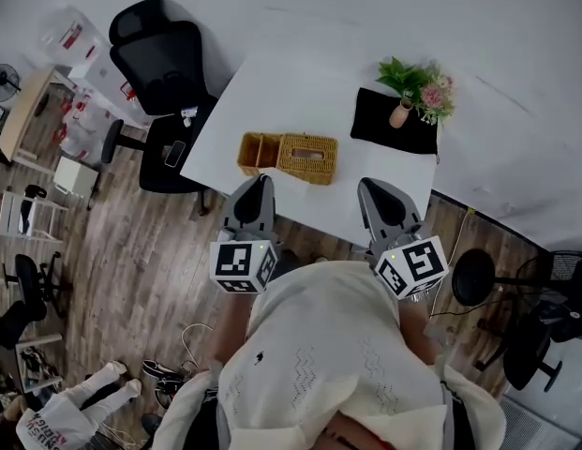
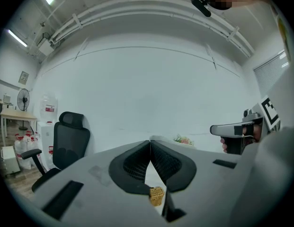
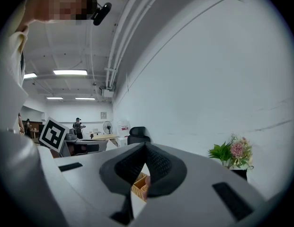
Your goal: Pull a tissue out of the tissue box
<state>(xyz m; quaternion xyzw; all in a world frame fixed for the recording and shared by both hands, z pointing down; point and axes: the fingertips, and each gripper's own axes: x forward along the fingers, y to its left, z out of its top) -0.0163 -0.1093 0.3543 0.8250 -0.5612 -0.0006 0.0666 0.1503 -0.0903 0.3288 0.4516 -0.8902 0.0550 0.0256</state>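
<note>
- Left claw (image 1: pixel 262 180) and right claw (image 1: pixel 369 186) are both pinched shut, holding nothing.
- Tissue box (image 1: pixel 307 157) sits on the bench (image 1: pixel 291 101), long axis nine-to-three, at one o'clock from the left claw, which seems nearer.

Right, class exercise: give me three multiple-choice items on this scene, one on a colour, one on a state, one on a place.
1. The office chair beside the white table is: A white; B black; C red.
2. The left gripper is: A shut on the table's edge; B wide open; C shut, empty, clear of the wicker tissue box.
3. The vase of flowers stands: A on the black mat; B on the office chair; C inside the wicker tissue box.

Answers: 1 B, its back and seat are black. 2 C, its jaws meet with nothing between them. 3 A, the mat lies under the vase.
</note>
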